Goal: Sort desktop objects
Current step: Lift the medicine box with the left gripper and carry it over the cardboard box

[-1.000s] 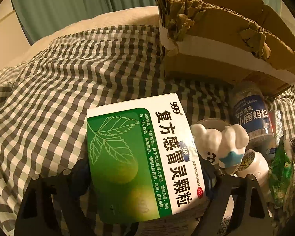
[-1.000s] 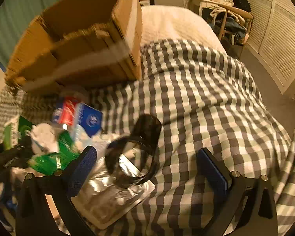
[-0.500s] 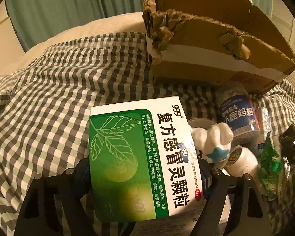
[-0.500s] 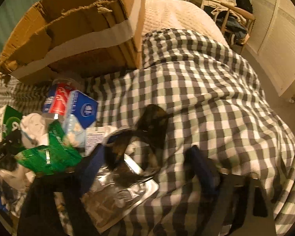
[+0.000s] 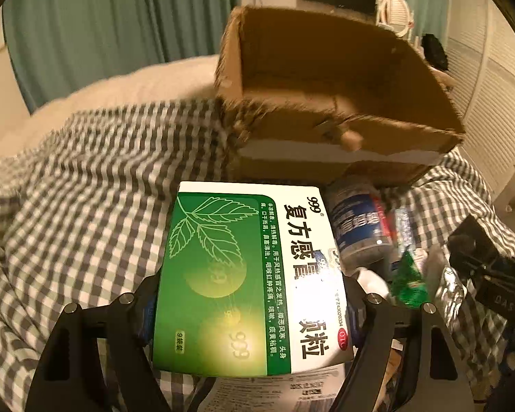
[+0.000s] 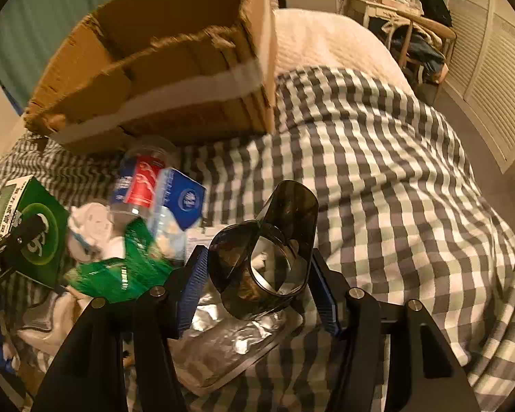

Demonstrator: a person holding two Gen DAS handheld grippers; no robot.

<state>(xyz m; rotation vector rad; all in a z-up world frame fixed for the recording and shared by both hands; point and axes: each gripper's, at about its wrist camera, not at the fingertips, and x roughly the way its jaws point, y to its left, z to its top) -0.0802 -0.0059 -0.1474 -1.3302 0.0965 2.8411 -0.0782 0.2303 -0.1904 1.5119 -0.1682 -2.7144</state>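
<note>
Clearly both tongs are busy over a bed covered by a grey-and-white checked blanket (image 6: 377, 171). The left tongs (image 5: 250, 309) have a green-and-white medicine box (image 5: 243, 274) between their pads; the jaws are closing slightly and the pads press on the box's two long sides, so it is gripped and lifted off the blanket. It lies flat in the grip, printed face up, with its far end pointing toward a torn cardboard box (image 5: 326, 103) that sits open at the far side of the bed. In the right wrist view the same medicine box (image 6: 34, 233) shows at the left edge.

The right tongs (image 6: 257, 281) are closing around a dark smoky plastic scoop (image 6: 267, 257), which lies between the blue pads. The left pad sits against its side and the right pad is just at its other side; whether both press firmly cannot be told. The scoop rests on a silver foil pack (image 6: 230, 336) lying on the blanket.

Left of the scoop is a small heap: a green wrapper (image 6: 120, 271), a white toy figure (image 6: 92, 226), a blue packet (image 6: 185, 199) and a clear bottle with a red and blue label (image 6: 140, 182), lying just in front of the cardboard box (image 6: 161, 68).
</note>
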